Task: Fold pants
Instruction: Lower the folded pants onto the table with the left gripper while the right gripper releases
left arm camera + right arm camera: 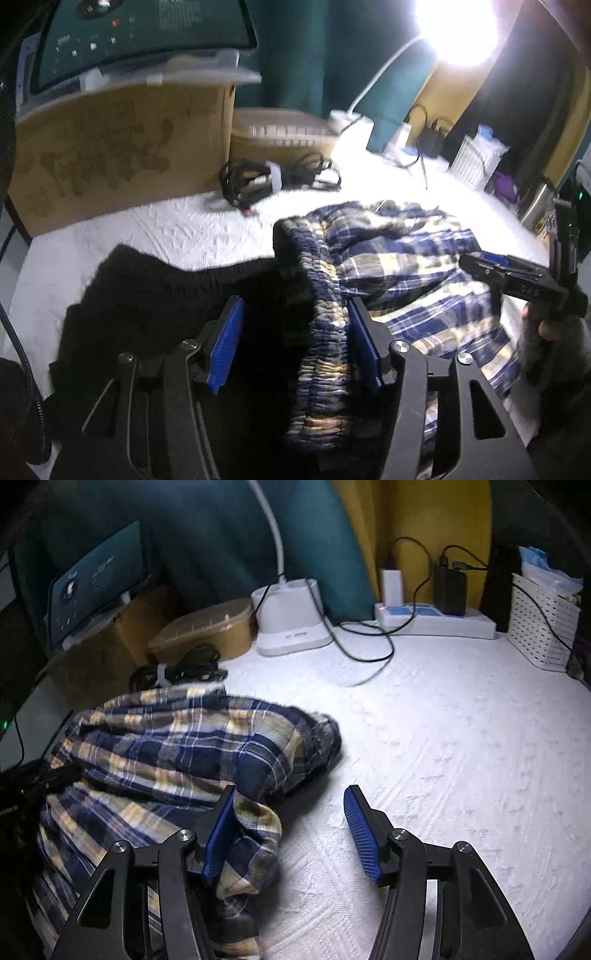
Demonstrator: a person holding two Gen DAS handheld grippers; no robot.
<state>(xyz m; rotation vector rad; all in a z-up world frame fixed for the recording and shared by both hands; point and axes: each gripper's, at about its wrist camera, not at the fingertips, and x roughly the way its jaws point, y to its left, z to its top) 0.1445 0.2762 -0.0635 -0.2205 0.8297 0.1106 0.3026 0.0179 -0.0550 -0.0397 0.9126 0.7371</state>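
Note:
Blue, yellow and white plaid pants (406, 266) lie crumpled on the white textured bed cover (166, 229). My left gripper (295, 332) is open, its jaws wide apart; the elastic waistband (325, 325) rises between them against the right blue pad. My right gripper (290, 823) is open over the bed cover (443, 757), its left pad touching a fold of the pants (184, 746). The right gripper also shows in the left wrist view (480, 266), beyond the pants, in a hand.
A black garment (155, 291) lies left of the pants. A cardboard box (118, 147), a cable bundle (266, 177), a lidded tub (207, 631), a lamp base (291, 616), a power strip (436, 620) and a white basket (539, 624) line the back.

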